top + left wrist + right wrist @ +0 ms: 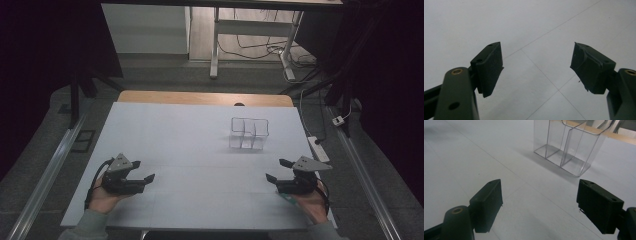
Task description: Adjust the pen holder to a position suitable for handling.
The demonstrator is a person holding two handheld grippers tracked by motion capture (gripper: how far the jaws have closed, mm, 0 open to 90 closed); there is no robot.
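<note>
Standing by the white table [190,135], I count two grippers and one clear plastic organiser, nothing more on the sheet. At the near left edge, the left gripper [142,171] rests in the person's left hand [102,197], its jaws spread wide with bare table between them; the left gripper view shows the same wide gap [536,67] over faint crease lines. Further across, right of centre and towards the far side, sits the clear organiser [248,133], upright, its open top facing the ceiling. It seems split by see-through walls into several compartments, though how many I cannot tell exactly. Its long axis runs roughly left to right across the table. At the near right edge, the right gripper [277,170] sits in the right hand [312,205], jaws also wide apart and holding nothing. In the right gripper view [539,202] the organiser [566,147] stands ahead, well apart from the jaws.
</note>
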